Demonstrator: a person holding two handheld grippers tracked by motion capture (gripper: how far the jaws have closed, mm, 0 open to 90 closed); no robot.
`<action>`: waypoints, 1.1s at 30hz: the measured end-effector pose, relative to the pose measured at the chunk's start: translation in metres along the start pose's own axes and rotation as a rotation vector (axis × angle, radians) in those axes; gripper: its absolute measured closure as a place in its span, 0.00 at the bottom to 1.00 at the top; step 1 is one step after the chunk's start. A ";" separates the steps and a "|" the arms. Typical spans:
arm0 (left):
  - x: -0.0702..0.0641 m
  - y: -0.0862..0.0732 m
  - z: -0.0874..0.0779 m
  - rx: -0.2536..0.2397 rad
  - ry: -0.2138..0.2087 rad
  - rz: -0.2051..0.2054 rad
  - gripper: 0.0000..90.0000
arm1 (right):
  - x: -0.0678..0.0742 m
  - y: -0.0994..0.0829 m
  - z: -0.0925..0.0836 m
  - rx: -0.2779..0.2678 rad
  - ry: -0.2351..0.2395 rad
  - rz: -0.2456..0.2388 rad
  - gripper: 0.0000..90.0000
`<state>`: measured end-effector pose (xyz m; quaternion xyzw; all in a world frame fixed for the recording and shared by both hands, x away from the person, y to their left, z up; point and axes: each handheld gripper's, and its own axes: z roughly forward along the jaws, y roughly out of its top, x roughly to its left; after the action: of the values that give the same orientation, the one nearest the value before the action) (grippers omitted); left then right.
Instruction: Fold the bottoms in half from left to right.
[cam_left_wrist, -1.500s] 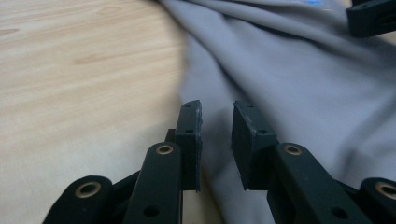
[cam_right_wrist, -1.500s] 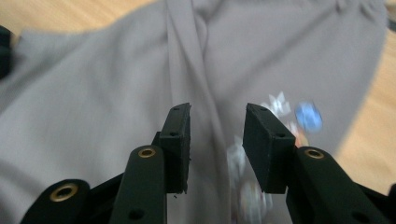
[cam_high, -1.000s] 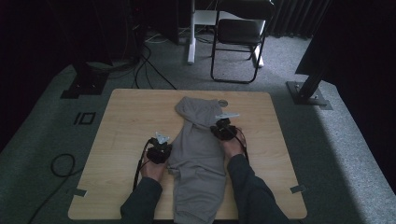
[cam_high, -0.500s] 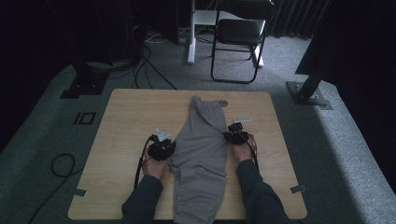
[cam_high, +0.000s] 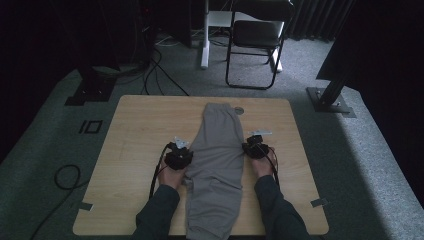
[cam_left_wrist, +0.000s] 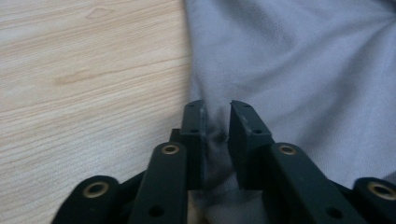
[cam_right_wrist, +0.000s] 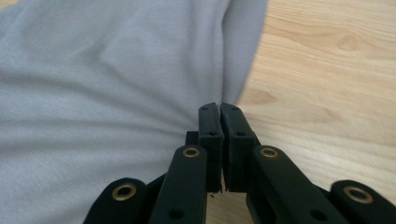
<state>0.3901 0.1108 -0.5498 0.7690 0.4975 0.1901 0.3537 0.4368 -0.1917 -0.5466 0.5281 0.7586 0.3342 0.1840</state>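
Observation:
A grey garment (cam_high: 217, 150), like a pair of trousers, lies lengthwise down the middle of the wooden table (cam_high: 140, 130), its near end hanging past the front edge. My left gripper (cam_high: 189, 158) sits at its left edge. In the left gripper view the jaws (cam_left_wrist: 217, 105) stand a little apart with a fold of grey fabric (cam_left_wrist: 303, 60) between them; they have just been closing. My right gripper (cam_high: 247, 148) is at the right edge. In the right gripper view its jaws (cam_right_wrist: 219, 106) are pinched together on the cloth (cam_right_wrist: 107, 70), and wrinkles run out from the tips.
A small round disc (cam_high: 239, 110) lies on the table beside the garment's far end. Beyond the table stand a dark chair (cam_high: 255, 40) and a white post (cam_high: 204, 35). Cables (cam_high: 65, 175) trail over the grey carpet at left, and a black stand base (cam_high: 330, 97) sits at right.
The garment's far part, spread and bunched to the right a second ago, now lies narrow and straight. My right gripper has moved right and toward the person with the edge.

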 end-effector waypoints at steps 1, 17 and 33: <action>0.000 0.000 0.000 0.001 -0.002 0.002 0.81 | -0.001 -0.001 -0.001 -0.003 0.006 0.016 0.97; 0.009 0.022 0.015 0.000 -0.012 -0.039 0.72 | 0.004 0.033 0.024 0.007 -0.034 -0.008 0.74; -0.006 -0.006 -0.004 0.027 -0.034 -0.010 0.92 | 0.014 0.009 0.010 0.017 -0.007 -0.077 0.76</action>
<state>0.3810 0.1086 -0.5507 0.7744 0.4977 0.1682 0.3526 0.4438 -0.1733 -0.5462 0.5014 0.7805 0.3184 0.1949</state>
